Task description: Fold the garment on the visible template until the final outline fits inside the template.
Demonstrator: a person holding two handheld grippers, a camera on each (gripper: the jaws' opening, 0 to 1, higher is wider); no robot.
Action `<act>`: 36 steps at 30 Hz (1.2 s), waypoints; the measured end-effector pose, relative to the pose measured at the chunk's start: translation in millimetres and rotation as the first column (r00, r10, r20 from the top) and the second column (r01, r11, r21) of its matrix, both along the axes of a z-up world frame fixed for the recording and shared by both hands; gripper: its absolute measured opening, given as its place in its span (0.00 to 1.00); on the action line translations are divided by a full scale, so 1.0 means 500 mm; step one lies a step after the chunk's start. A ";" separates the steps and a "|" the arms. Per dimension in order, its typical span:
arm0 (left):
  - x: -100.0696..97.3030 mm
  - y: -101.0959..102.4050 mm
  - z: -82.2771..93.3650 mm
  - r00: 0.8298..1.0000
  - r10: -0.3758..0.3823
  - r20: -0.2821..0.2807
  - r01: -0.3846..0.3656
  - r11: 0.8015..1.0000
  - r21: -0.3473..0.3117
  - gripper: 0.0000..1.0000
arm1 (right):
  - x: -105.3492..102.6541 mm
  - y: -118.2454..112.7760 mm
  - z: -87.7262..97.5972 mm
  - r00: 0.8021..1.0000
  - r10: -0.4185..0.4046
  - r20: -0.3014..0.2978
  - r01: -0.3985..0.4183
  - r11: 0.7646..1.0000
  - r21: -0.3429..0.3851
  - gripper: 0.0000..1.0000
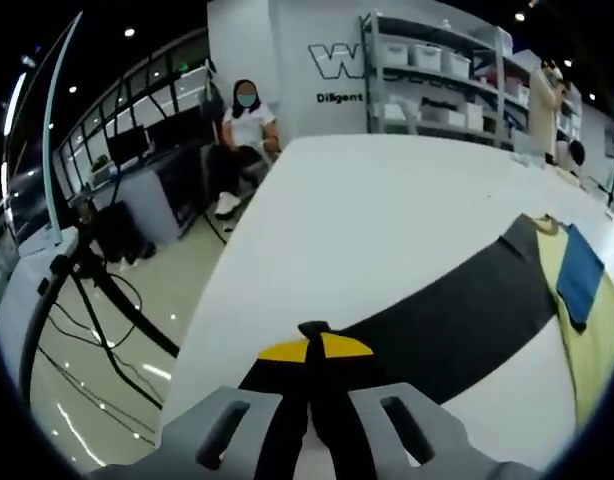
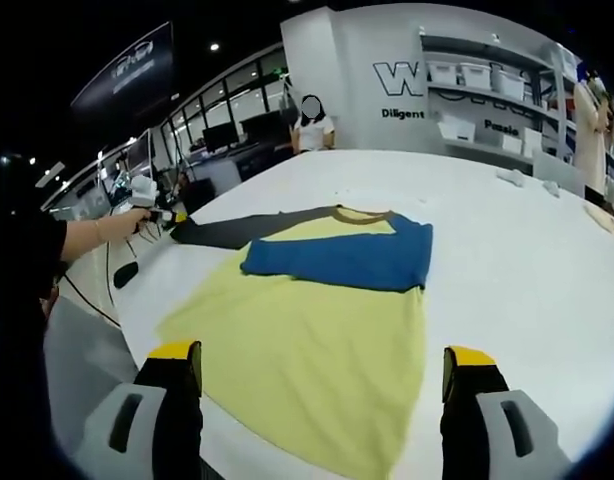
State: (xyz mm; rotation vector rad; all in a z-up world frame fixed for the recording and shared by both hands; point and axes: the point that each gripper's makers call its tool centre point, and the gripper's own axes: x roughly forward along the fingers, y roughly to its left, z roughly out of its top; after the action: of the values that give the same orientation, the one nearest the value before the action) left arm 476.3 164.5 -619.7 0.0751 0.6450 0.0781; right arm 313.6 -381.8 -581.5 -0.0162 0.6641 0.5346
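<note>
The garment (image 2: 317, 330) is a long-sleeved shirt with a pale yellow body, a darker neckband, one blue sleeve (image 2: 342, 258) folded across the chest and one dark grey sleeve (image 2: 232, 230) stretched straight out to the side. It lies flat on the white bench (image 2: 507, 250), straight ahead of the right hand-held gripper (image 2: 322, 385), whose jaws stand wide apart above the near hem.

The left hand-held gripper (image 1: 312, 385) has its jaws pinched together on the cuff end of the dark grey sleeve (image 1: 437, 320); in the right gripper view that hand-held gripper (image 2: 147, 200) sits at the far left, held by a person's hand (image 2: 112, 225).

The cuff lies close to the bench's edge (image 1: 222, 290), just left of the left hand-held gripper, with floor and cables beyond. Ahead and right of the right hand-held gripper the bench is open and white.

On the far wall a large "W" (image 2: 397, 77) reads above the word "Diligent" (image 2: 402, 113); a shelf box shows "Puzzle" (image 2: 500, 129).
</note>
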 end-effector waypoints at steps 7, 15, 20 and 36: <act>0.022 -0.044 0.028 0.996 -0.084 0.001 0.084 0.996 0.017 0.00 | -0.003 -0.001 0.001 1.000 0.004 -0.001 -0.004 1.000 -0.001 0.99; 0.046 -0.115 0.058 0.983 -0.180 0.021 0.180 0.983 0.017 0.00 | -0.009 -0.001 0.003 1.000 0.012 0.003 -0.012 1.000 0.003 0.99; 0.057 -0.162 0.078 0.973 -0.231 0.025 0.231 0.973 0.021 0.00 | -0.013 -0.005 0.002 1.000 0.011 0.002 -0.011 1.000 -0.001 0.99; 0.093 -0.324 0.125 0.910 -0.412 0.044 0.410 0.911 0.052 0.00 | -0.027 -0.003 0.006 1.000 0.020 0.006 -0.020 1.000 0.000 0.99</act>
State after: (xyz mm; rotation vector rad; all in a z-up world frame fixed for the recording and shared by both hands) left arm 522.6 2.7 -557.3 0.2470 0.5617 -0.3145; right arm 300.2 -383.6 -578.6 -0.0246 0.6592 0.5537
